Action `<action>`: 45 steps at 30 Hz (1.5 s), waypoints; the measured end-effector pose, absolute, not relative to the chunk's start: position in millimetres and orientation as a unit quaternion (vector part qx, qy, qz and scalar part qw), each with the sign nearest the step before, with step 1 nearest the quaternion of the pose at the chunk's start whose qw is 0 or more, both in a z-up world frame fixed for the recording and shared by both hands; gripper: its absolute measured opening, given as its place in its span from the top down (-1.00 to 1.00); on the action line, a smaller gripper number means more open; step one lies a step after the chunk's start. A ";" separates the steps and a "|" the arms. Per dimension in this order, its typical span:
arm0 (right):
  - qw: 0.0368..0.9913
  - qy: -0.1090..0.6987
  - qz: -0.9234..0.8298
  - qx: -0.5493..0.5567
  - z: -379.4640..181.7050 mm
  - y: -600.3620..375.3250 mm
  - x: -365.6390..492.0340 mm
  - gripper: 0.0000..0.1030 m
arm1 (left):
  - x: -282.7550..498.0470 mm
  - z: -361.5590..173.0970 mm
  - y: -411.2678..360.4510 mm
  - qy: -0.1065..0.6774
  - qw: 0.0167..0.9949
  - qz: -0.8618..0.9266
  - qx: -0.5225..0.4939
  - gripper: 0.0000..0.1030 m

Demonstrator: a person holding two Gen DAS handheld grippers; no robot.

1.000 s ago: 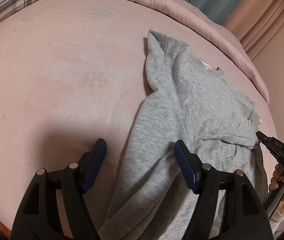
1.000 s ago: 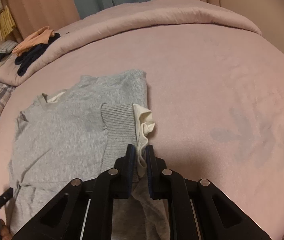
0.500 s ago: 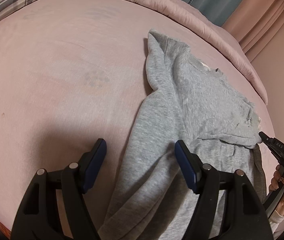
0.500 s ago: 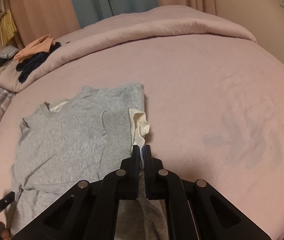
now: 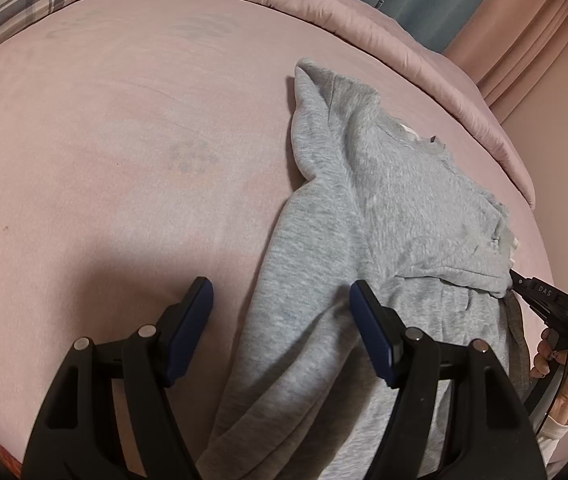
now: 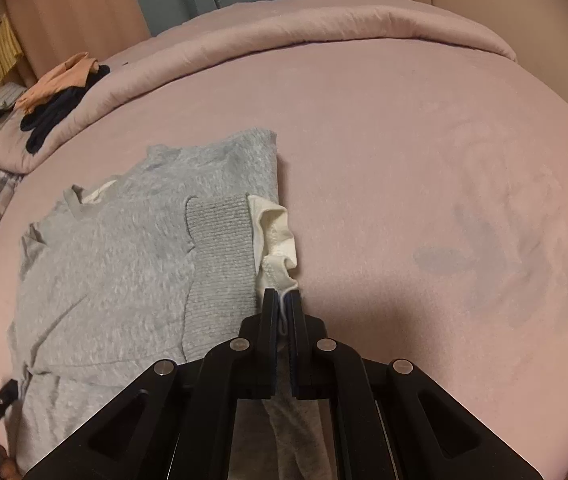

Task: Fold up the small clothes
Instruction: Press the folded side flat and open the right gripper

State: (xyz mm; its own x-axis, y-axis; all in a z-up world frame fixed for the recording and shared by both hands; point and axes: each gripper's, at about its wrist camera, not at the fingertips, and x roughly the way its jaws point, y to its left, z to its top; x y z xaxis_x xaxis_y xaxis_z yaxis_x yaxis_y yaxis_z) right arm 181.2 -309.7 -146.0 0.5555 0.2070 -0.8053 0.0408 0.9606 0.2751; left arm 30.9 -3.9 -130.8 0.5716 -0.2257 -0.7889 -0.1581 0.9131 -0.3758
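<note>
I am partway through folding a small grey sweatshirt (image 6: pixel 123 280) that lies on the pink bed cover (image 6: pixel 424 160). My right gripper (image 6: pixel 282 304) has its jaws pressed together on a thin white inner edge of the garment, just ahead of the tips, beside the ribbed grey cuff (image 6: pixel 219 248). That sleeve looks already laid across the body, so I judge the right-side fold to be the step in hand.

My left gripper (image 5: pixel 281 320) hovers with its blue-padded jaws spread wide and nothing pinched; the other grey sleeve runs up between them from below.

The next move, I think, calls for the left jaws to drop and close on that loose sleeve, then carry it toward the right gripper.

The knit is soft, fuzzy and thick, with a tight ribbed cuff and a fleecy white lining. It should slump and wrinkle if lifted by one point. The bed cover is smooth and slightly plush.
</note>
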 end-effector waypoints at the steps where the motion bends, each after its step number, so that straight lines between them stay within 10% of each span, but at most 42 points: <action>1: 0.871 0.470 0.048 0.132 -146.1 -310.2 181.5 0.93 | 30.9 -130.7 -3.4 0.462 0.862 -0.020 -0.207 -0.37; 45: 0.870 0.471 0.040 0.141 -142.1 -320.7 170.6 0.87 | 20.1 -113.7 -2.8 0.450 0.871 0.008 -0.195 -0.38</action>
State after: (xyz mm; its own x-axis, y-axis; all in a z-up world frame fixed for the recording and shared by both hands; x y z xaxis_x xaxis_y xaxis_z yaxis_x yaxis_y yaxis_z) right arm 170.6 -320.7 -142.1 0.5534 0.2023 -0.8080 0.0642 0.9568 0.2835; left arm 20.1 -2.8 -113.7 0.5953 -0.1620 -0.7870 -0.1895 0.9235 -0.3335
